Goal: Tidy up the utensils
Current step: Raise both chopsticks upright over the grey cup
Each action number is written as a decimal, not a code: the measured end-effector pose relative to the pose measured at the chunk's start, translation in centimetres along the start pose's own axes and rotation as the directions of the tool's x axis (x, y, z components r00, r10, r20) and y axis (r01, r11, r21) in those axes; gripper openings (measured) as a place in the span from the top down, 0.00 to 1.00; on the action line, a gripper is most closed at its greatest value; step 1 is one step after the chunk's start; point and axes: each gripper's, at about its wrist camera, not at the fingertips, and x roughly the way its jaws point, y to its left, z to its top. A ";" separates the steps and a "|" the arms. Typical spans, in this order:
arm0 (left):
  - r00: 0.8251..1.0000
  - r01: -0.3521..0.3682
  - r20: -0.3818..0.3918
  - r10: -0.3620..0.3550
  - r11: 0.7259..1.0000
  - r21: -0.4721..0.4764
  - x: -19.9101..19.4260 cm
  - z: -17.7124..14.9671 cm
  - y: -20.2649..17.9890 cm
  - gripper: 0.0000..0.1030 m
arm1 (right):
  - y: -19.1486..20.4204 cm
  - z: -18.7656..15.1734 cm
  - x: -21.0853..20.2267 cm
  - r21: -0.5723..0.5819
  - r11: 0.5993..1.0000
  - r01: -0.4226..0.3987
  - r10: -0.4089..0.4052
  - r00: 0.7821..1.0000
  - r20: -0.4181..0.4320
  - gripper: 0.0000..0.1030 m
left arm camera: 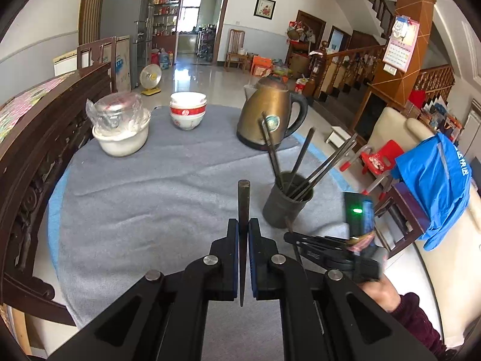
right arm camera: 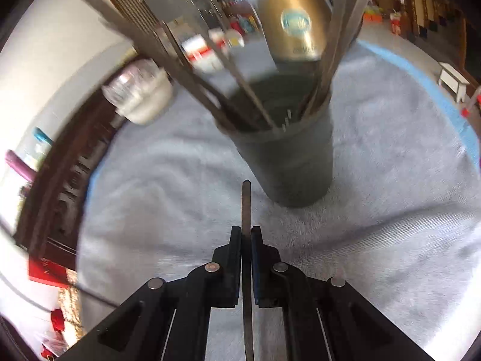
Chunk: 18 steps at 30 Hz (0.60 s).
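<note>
Two grippers each pinch a single dark chopstick: the left gripper [left arm camera: 243,225] has its jaws pressed onto a chopstick [left arm camera: 243,204] that points up and forward over the grey cloth [left arm camera: 150,180], and the right gripper [right arm camera: 246,231] clamps a second chopstick [right arm camera: 246,204] that juts out just short of the dark cup [right arm camera: 288,162]. From the left wrist view the right gripper [left arm camera: 293,236] sits just beside the base of that cup [left arm camera: 287,201]. The cup stands upright on the cloth and holds several more chopsticks [left arm camera: 300,162], fanned out and leaning on its rim. Beyond it stands a brass-coloured kettle [left arm camera: 270,114] with a black handle. Farther left, a stack of red-and-white bowls [left arm camera: 188,111] rests on the cloth, and near the cloth's left edge a white bowl [left arm camera: 121,141] carries a glass jar [left arm camera: 118,111] wrapped in clear plastic.
</note>
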 end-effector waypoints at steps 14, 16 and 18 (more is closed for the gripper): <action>0.970 0.058 0.230 -0.079 0.994 0.096 -3.7 6.6 -7.6 0.94 | -1.6 2.6 -17.6 0.038 0.982 -0.184 0.120 0.770 0.627 0.94; 0.955 0.048 0.286 -0.078 0.993 0.111 -4.1 7.6 -8.9 0.94 | -1.1 2.6 -19.3 0.030 0.987 -0.156 0.084 0.676 0.732 0.94; 0.940 0.041 0.333 -0.077 0.992 0.116 -4.2 8.6 -9.9 0.94 | -0.6 2.9 -20.3 0.043 0.991 -0.124 0.040 0.601 0.799 0.94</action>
